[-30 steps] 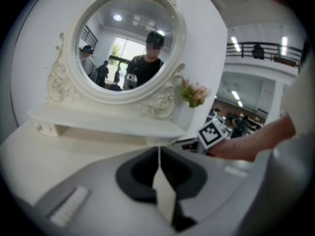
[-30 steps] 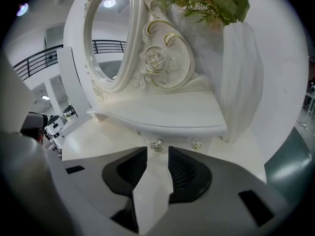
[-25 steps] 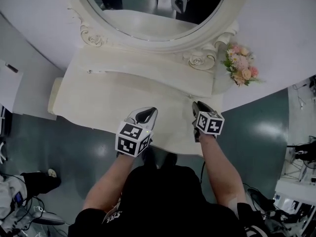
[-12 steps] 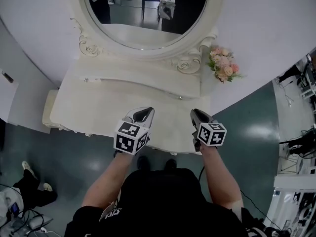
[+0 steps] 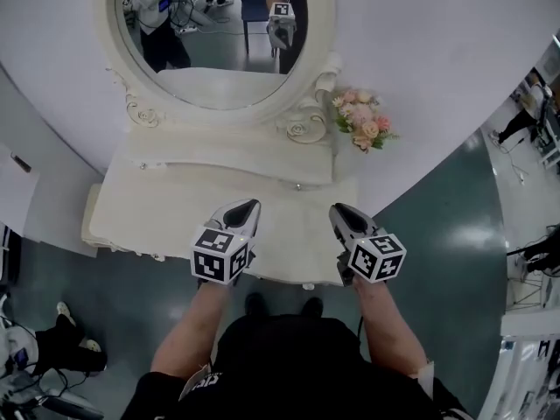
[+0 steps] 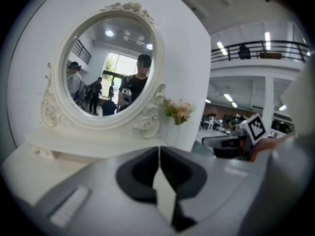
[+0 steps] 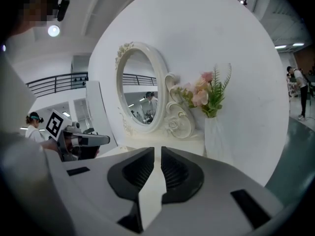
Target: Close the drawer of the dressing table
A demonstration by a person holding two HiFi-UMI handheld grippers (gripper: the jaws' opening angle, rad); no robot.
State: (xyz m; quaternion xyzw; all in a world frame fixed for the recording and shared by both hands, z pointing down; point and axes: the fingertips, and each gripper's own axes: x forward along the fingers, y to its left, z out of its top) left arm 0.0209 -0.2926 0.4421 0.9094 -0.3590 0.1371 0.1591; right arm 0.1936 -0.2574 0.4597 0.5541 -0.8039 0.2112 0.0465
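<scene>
I hold my left gripper (image 5: 248,206) and my right gripper (image 5: 339,210) side by side above the front part of the table (image 5: 149,213). Both point toward the mirror (image 5: 219,51) and hang clear of the tabletop. My left jaws are pressed together at the tips with nothing in them; past them I see the mirror's carved frame and the flowers (image 6: 178,111). My right jaws are closing, down to a narrow slit. Nothing sits in that slit, and only the pale tabletop shows through it. The drawer (image 5: 305,285) is pushed in under the table's front edge, below and between my two hands. From above, a small knob at that edge is all I can make out of it. Neither gripper touches it. The flowers stand in a white vase (image 7: 216,139) at the table's right rear corner, just beside the mirror's scrolled foot and against the white wall (image 5: 437,51). A raised shelf (image 5: 227,169) with two small knobs runs along the back of the table beneath the mirror. In the glass I see myself with a gripper raised, and other people standing behind me. A marker cube (image 5: 217,256) rides on each gripper, just ahead of my bare forearm. Dark green floor (image 5: 437,226) shows on both sides of the table.
</scene>
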